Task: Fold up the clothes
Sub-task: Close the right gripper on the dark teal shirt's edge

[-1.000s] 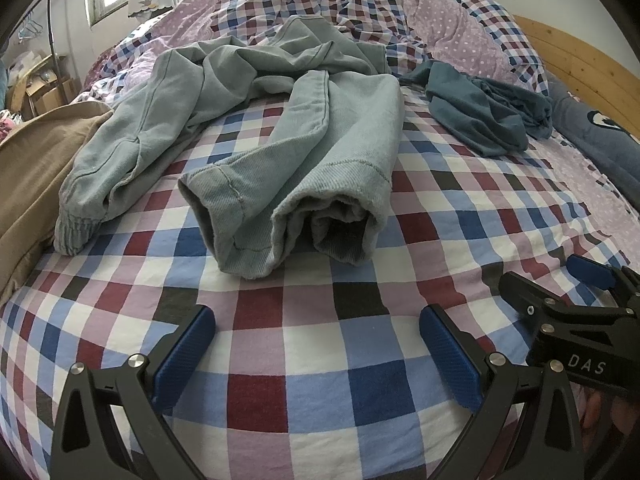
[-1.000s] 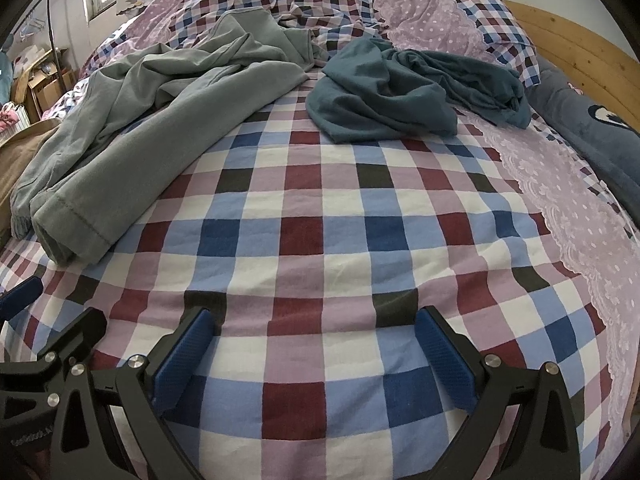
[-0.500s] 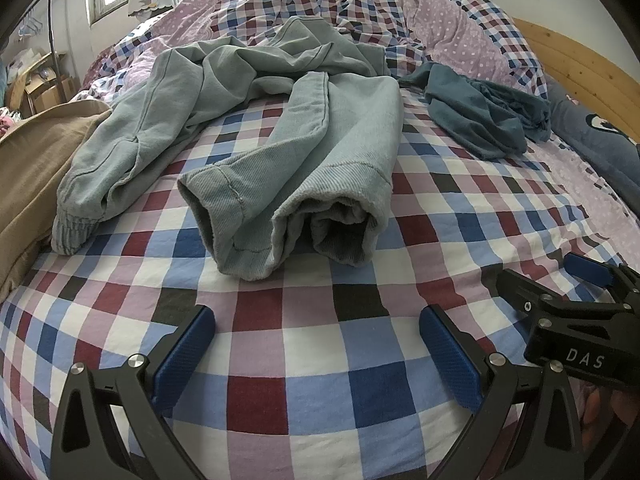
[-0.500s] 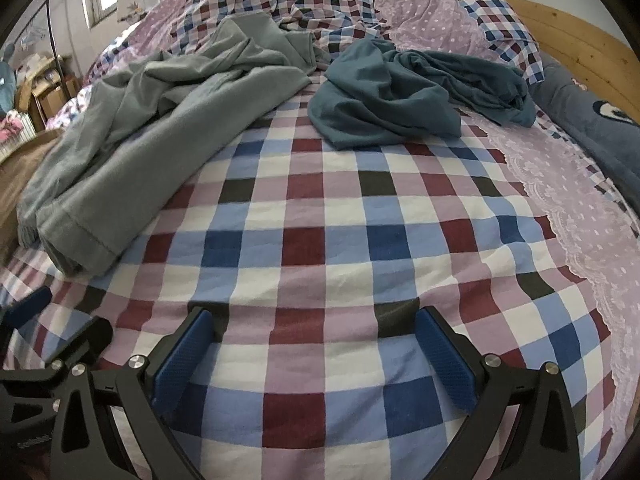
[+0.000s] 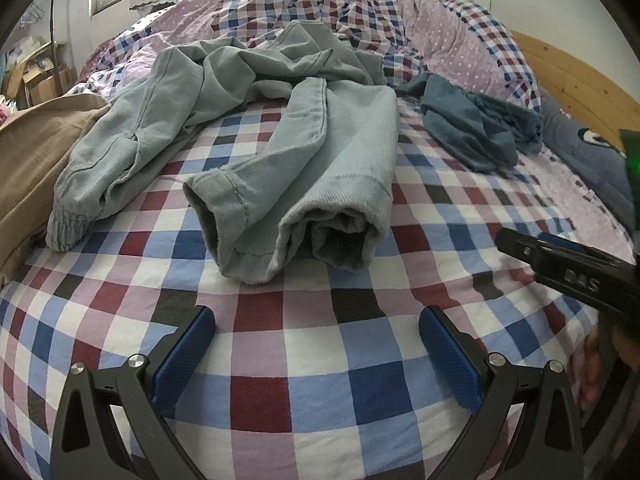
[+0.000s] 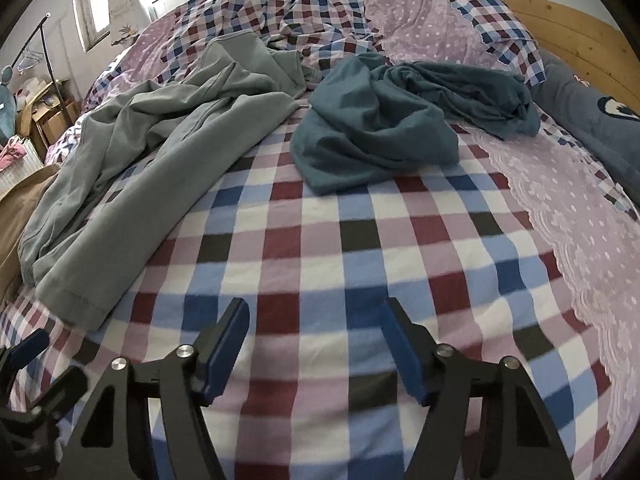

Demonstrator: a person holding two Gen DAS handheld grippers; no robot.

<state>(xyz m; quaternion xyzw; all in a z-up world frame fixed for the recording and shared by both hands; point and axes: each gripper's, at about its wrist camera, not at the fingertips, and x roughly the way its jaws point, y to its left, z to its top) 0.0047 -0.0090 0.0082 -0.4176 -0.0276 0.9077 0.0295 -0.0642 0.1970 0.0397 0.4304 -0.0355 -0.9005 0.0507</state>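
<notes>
Grey-green sweatpants (image 5: 248, 136) sprawl crumpled on the checked bed (image 5: 320, 344), soft, floppy, best pinched at cuff hems; left gripper (image 5: 316, 356) jaws wide, empty; right gripper (image 6: 316, 344) jaws closing on nothing.

**Materials and finishes on the bed**

Checked bedsheet (image 5: 320, 344): woven cloth, matt, softly brushed. Grey-green trousers (image 5: 320, 160): finely ribbed, corduroy-like cloth, matt, with a knitted ribbed cuff. Teal garment (image 6: 376, 136): thin, smooth knit, matt and crumpled. Lilac quilt (image 6: 576, 216): dotted cloth with lace edging. Headboard (image 6: 576, 28): pale varnished wood with visible grain. Left gripper (image 5: 316, 356): matt black frame, blue textured pads, bright metal screws. Right gripper (image 6: 316, 348): same finish, jaws closing on nothing
</notes>
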